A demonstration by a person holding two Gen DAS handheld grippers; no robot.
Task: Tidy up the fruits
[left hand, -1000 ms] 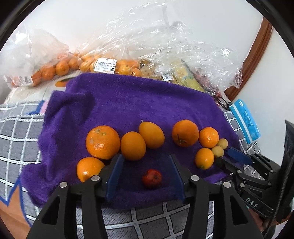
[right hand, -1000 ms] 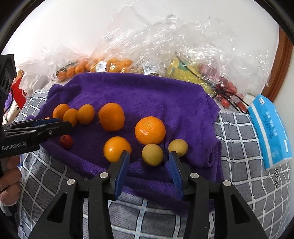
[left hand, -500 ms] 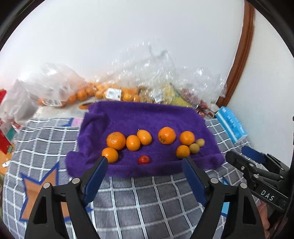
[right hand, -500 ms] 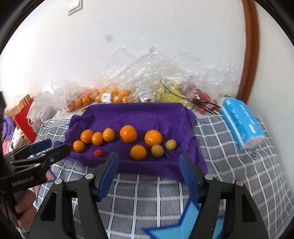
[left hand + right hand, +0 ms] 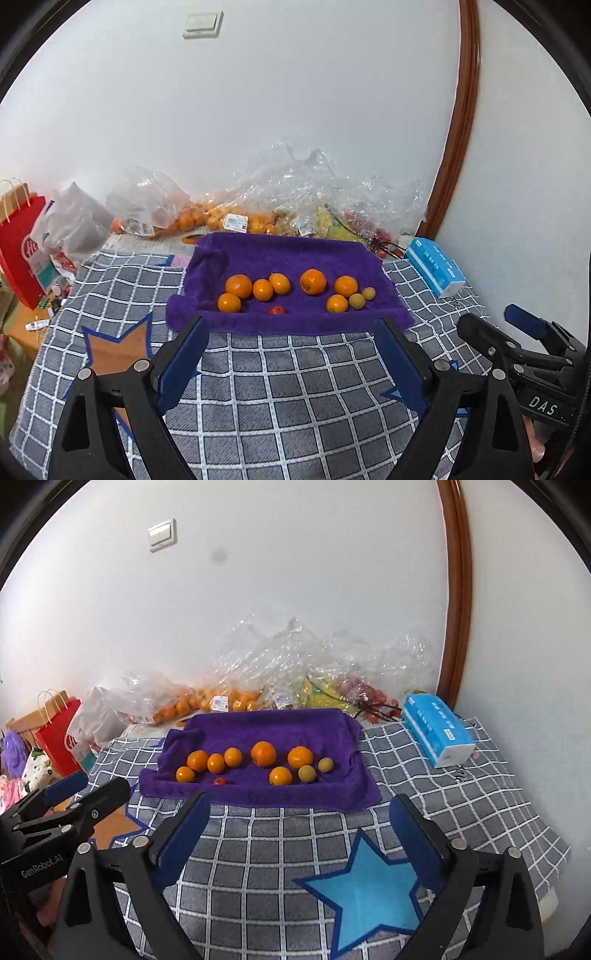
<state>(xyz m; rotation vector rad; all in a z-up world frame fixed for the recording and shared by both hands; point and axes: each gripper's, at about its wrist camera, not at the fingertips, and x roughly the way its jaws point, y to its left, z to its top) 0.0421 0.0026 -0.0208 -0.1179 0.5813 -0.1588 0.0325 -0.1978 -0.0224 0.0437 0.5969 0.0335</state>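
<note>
A purple towel (image 5: pixel 288 254) (image 5: pixel 266 727) lies on the checked blanket with fruit on it. Several oranges sit in a rough row, the biggest (image 5: pixel 313 281) (image 5: pixel 263 753) near the middle. Two small yellow-green fruits (image 5: pixel 357 300) (image 5: pixel 307 773) lie at the right end. A small red fruit (image 5: pixel 277 310) (image 5: pixel 220 781) lies at the towel's front edge. My left gripper (image 5: pixel 291 332) is open and empty, well back from the towel. My right gripper (image 5: pixel 299 808) is open and empty too, also well back. Each gripper shows in the other's view, the right one (image 5: pixel 517 332) and the left one (image 5: pixel 74 794).
Clear plastic bags of oranges and other fruit (image 5: pixel 229 218) (image 5: pixel 236 698) are piled against the wall behind the towel. A blue tissue pack (image 5: pixel 436 266) (image 5: pixel 436 731) lies to the right. A red paper bag (image 5: pixel 22 251) (image 5: pixel 59 731) stands at the left. The grey checked blanket (image 5: pixel 295 387) has blue stars.
Both grippers have pulled back and up from the towel and opened wider. The fruit has stayed where it was.
</note>
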